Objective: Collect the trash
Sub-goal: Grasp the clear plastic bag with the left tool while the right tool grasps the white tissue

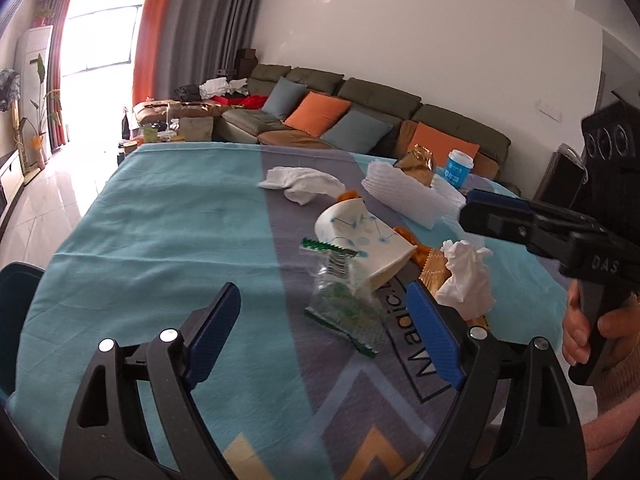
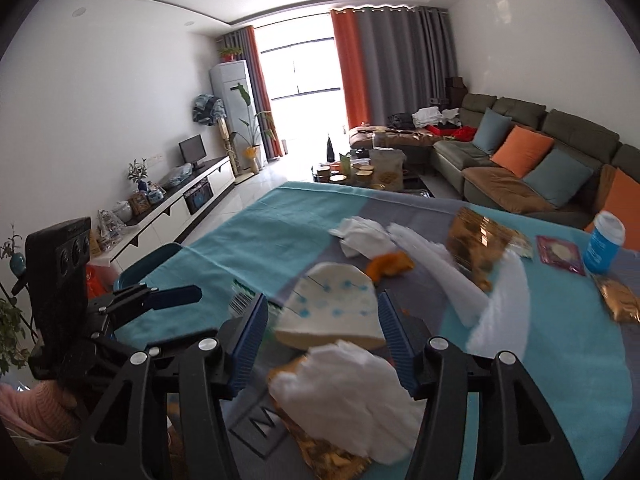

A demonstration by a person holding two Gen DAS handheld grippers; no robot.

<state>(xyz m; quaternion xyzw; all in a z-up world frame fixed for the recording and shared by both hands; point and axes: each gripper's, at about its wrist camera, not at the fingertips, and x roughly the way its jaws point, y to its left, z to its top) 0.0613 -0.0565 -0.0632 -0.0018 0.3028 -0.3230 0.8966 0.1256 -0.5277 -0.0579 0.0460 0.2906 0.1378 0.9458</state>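
reaching for the table trash
your left gripper [image 1: 326,344] gapes empty before the clear wrapper [image 1: 344,312]; the right gripper [image 2: 322,344], half open, holds nothing above the crumpled tissue [image 2: 344,396]. settle one target, then close squarely.

left gripper [image 1: 324,332] agape, right gripper [image 2: 322,344] parted
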